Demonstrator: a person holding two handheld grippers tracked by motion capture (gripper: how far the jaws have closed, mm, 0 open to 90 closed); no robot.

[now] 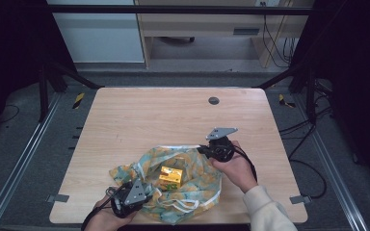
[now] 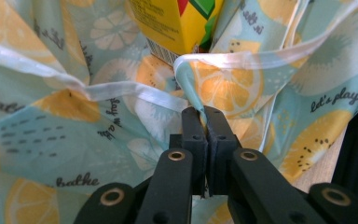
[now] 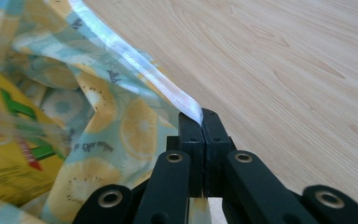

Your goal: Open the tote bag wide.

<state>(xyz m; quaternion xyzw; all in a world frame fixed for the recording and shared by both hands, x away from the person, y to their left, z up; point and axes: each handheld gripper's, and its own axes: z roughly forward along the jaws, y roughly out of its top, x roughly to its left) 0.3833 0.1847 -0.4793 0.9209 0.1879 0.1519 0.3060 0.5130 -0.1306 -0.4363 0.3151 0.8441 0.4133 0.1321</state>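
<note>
Fruit-print bag (image 1: 192,173), mouth upward, carton (image 1: 169,177) inside.

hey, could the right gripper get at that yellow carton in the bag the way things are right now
Probably not yet. The right gripper is shut on the bag by its white-edged rim, so it would have to let go first. The yellow carton itself lies uncovered in the opened bag, close by.
</note>
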